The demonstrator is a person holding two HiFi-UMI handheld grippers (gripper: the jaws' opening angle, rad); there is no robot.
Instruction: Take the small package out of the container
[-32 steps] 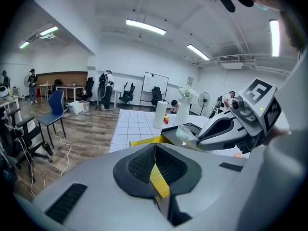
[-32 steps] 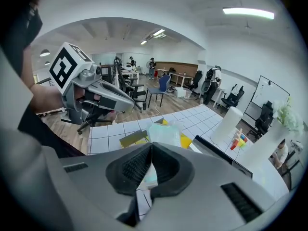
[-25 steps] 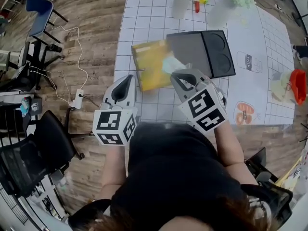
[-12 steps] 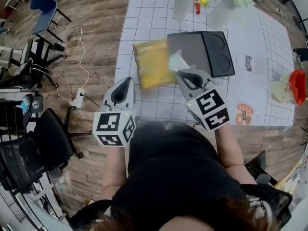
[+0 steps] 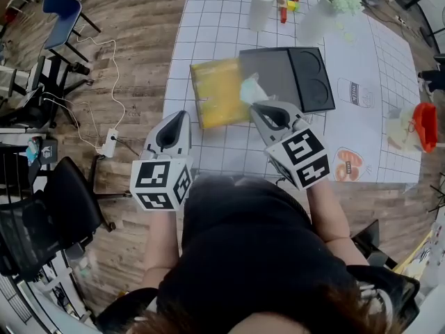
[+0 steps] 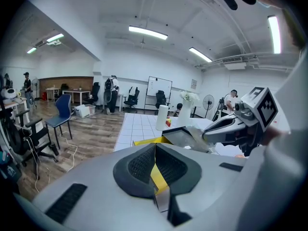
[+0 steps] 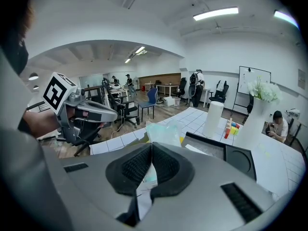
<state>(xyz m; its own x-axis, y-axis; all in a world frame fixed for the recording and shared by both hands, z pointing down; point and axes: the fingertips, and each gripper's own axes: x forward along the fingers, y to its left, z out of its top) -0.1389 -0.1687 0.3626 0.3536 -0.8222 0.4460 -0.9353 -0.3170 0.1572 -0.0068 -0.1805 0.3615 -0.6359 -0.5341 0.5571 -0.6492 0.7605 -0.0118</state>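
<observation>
Right gripper (image 7: 151,148) is pinching the small package (image 7: 164,133) by its edge. It's probably feeling light, crinkly and slippery. Left gripper (image 6: 155,148) is sitting closed.

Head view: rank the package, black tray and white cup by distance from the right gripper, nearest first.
1. package: pinched in the right gripper, at its tips.
2. black tray: just beyond, slightly to the right.
3. white cup: at the far end of the table.
</observation>
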